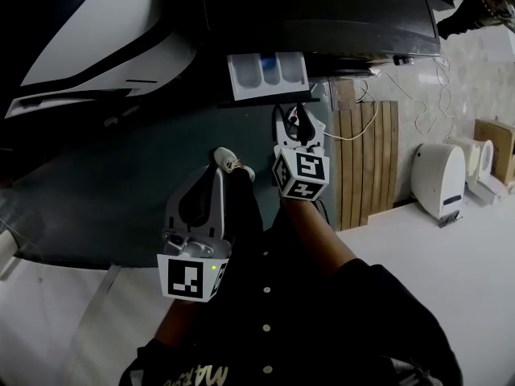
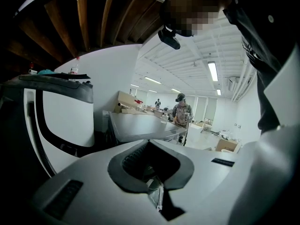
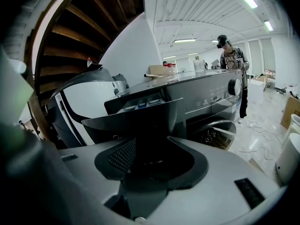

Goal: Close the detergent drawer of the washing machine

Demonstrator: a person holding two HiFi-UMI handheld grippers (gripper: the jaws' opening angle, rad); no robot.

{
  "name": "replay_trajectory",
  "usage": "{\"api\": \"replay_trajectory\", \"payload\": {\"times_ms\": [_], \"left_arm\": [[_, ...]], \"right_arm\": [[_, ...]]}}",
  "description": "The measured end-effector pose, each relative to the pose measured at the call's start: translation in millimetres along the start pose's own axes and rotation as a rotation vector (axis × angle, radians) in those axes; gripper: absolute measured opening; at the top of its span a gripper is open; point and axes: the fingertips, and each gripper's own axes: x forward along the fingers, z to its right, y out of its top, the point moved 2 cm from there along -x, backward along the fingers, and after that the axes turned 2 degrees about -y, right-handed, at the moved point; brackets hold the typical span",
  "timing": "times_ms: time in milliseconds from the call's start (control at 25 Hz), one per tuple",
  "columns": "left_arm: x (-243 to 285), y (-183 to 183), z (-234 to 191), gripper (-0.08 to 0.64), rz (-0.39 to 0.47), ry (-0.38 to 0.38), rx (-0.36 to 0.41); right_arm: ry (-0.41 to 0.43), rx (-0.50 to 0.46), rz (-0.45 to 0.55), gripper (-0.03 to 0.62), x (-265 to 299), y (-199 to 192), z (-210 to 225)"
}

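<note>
The detergent drawer (image 1: 268, 75) stands pulled out from the top edge of the washing machine's (image 1: 322, 14) front. The right claw (image 1: 299, 131), narrowly parted and empty, sits just before the drawer's front panel. The left claw (image 1: 213, 179), pressed together and empty, hangs well apart. Best to set the tips square on the panel's middle and push straight in, so the drawer doesn't skew.

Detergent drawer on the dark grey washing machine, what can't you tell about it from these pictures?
- White-and-blue detergent drawer: compartment contents too small in head view; its dark front panel blocks them in right gripper view.
- Right gripper: contact with the drawer lost in shadow, head view.
</note>
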Motion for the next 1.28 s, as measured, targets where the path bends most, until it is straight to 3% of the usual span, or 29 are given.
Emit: {"api": "replay_trajectory", "payload": {"times_ms": [1280], "left_arm": [[-2.2,2.2,-20.7,0.009,-0.015,0.048,0.009]], "right_arm": [[0.010,-0.005,0.034,0.196,51.3,32.8,-0.7]]}}
